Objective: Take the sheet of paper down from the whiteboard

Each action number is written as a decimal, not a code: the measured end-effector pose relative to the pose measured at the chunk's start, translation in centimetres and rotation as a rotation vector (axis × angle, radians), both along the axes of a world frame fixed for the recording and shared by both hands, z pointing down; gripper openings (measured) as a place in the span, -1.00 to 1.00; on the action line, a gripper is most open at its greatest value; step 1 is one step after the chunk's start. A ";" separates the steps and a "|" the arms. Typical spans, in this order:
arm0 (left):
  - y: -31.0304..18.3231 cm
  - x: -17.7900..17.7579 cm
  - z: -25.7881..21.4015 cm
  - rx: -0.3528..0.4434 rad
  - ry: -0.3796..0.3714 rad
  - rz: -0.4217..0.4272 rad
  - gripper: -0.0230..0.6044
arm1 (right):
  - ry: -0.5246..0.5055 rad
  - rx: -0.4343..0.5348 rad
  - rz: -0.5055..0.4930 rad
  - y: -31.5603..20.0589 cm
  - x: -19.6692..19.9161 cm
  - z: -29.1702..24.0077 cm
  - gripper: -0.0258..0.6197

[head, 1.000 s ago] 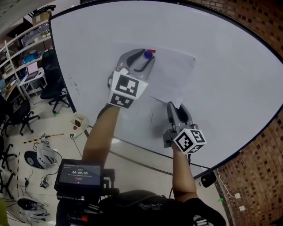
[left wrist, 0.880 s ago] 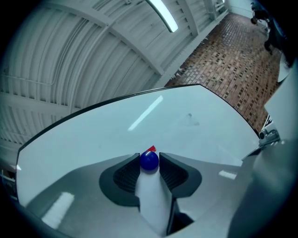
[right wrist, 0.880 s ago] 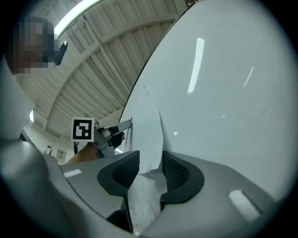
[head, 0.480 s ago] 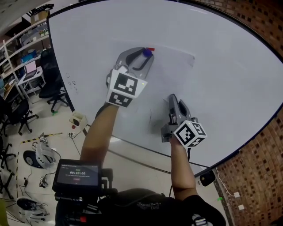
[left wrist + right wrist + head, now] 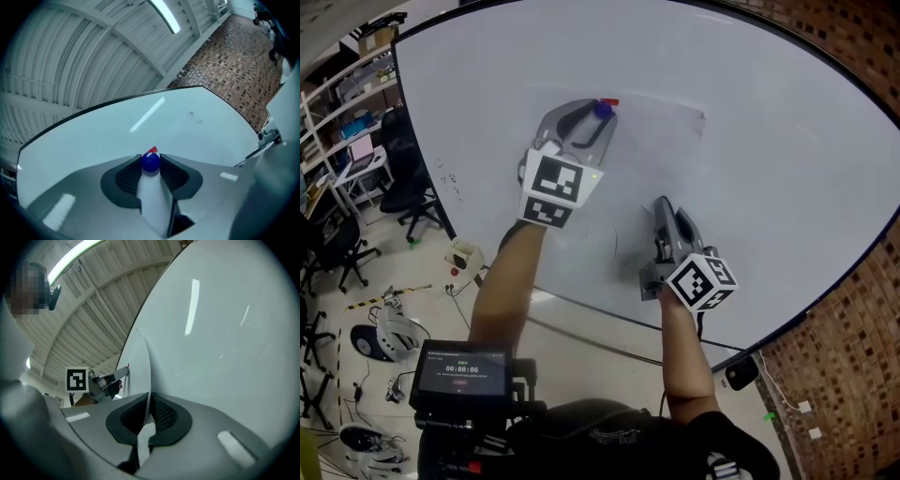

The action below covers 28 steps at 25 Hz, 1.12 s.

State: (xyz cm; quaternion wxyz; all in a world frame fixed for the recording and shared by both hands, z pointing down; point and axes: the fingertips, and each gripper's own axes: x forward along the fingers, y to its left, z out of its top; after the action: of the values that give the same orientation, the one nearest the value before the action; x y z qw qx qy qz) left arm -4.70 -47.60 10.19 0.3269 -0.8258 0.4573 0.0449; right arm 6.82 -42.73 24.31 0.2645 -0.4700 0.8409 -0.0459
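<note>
A white sheet of paper (image 5: 661, 150) hangs on the whiteboard (image 5: 787, 141), with a blue ball magnet (image 5: 602, 109) and a small red magnet (image 5: 610, 101) at its top left corner. My left gripper (image 5: 598, 116) reaches up to that corner and is shut on the blue magnet (image 5: 150, 162), its pads pressed to both sides; the red magnet (image 5: 151, 150) peeks out just behind. My right gripper (image 5: 662, 208) sits lower, shut on the sheet's bottom edge. The thin paper (image 5: 140, 364) runs edge-on between the closed pads of the right gripper (image 5: 148, 414).
A brick wall (image 5: 853, 366) borders the whiteboard on the right. Office chairs (image 5: 408, 192), shelves (image 5: 342, 122) and floor clutter (image 5: 380, 333) lie to the left. A chest-mounted screen (image 5: 461, 370) shows at the bottom.
My right gripper, open a second ago near the sheet's lower edge, has closed on the paper. The left gripper stays on the blue magnet.
</note>
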 end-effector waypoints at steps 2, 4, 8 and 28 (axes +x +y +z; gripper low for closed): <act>0.6 -0.6 -0.3 0.009 0.044 0.010 -0.54 | 0.001 0.007 0.004 0.3 0.0 -0.3 -0.88; 1.3 -1.0 -0.7 0.018 0.086 0.025 -0.54 | -0.004 0.020 0.010 0.3 0.3 -0.7 -0.88; 1.8 -1.2 0.7 0.000 0.112 0.034 -0.54 | -0.018 0.033 0.015 0.4 1.0 -0.9 -0.88; 9.8 -8.5 14.0 -0.234 0.388 0.084 -0.54 | 0.238 0.051 0.300 10.4 -0.5 2.6 -0.88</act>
State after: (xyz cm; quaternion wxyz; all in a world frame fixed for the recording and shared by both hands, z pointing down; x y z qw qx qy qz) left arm -13.20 -37.76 24.19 0.1328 -0.8523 0.4789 0.1629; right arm 6.32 -32.33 26.93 0.1790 -0.5853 0.7876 0.0711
